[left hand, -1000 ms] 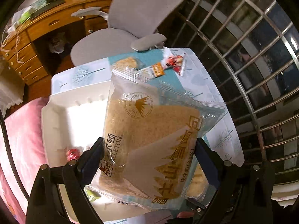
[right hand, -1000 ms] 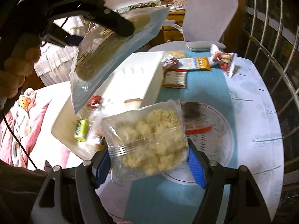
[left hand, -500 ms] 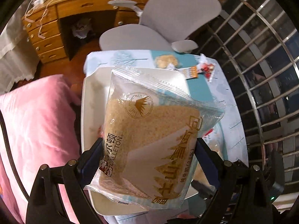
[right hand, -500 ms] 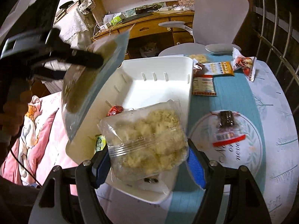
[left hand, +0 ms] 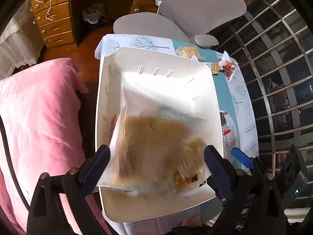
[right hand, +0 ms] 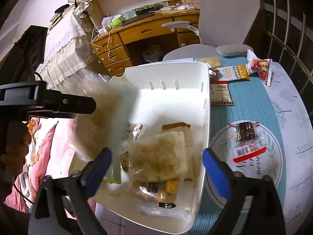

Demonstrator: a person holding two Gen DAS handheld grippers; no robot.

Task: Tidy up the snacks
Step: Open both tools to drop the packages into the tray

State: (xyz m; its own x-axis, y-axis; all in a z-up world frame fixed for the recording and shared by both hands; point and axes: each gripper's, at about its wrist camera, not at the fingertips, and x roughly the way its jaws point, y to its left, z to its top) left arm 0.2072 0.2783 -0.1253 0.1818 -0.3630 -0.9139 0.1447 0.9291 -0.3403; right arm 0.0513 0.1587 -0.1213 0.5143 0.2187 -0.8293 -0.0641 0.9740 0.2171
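- White plastic bin (left hand: 109, 98) on the table (right hand: 289, 105), beside a pink blanket (left hand: 39, 117).
- Left gripper (left hand: 156, 156) over the bin, jaws wide apart, just been opening; blurred bread bag (left hand: 148, 146) between the pads, loose, not clamped, low over the bin floor.
- Right gripper (right hand: 156, 164) also spread wide, just been opening; clear bag of crumbly snack (right hand: 162, 152) blurred between the blue pads, not pinched, above other wrapped snacks (right hand: 154, 193) in the bin.
- Seen from the right wrist: bread bag a pale smear at the bin's left wall, under the left gripper's black finger.
- Still out on the table: dark cake in a wrapper (right hand: 246, 135) on a round mat (right hand: 273, 156), red-and-white packet (right hand: 260, 68), orange bar (right hand: 236, 73), small red-edged packet (right hand: 221, 95), pale biscuit pack (right hand: 210, 61) by the far edge.
- Grey chair (right hand: 228, 19) and wooden desk (right hand: 146, 33) beyond.
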